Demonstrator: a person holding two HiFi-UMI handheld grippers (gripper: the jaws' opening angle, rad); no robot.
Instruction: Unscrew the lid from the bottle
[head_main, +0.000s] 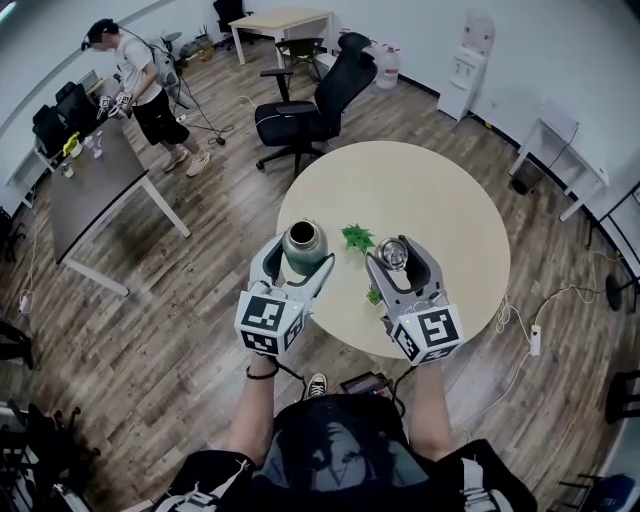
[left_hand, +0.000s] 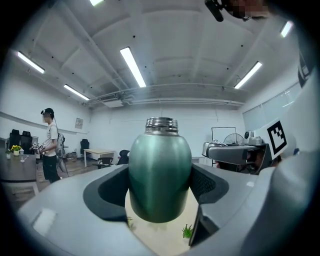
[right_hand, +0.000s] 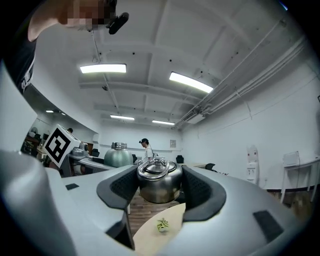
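My left gripper (head_main: 303, 253) is shut on a green metal bottle (head_main: 304, 247), held upright above the round table's near left edge. In the left gripper view the bottle (left_hand: 160, 175) fills the gap between the jaws, its bare threaded steel neck (left_hand: 161, 125) uncapped. My right gripper (head_main: 394, 257) is shut on the steel lid (head_main: 391, 254), apart from the bottle and to its right. In the right gripper view the lid (right_hand: 159, 180) with its loop handle sits pinched between both pads, and the bottle (right_hand: 118, 155) shows at the left.
A small green plant (head_main: 358, 238) stands on the beige round table (head_main: 440, 210) between the grippers; another sprig (head_main: 373, 296) lies near the front edge. A black office chair (head_main: 310, 110) stands behind the table. A person (head_main: 145, 85) stands at a dark desk (head_main: 90, 185) far left.
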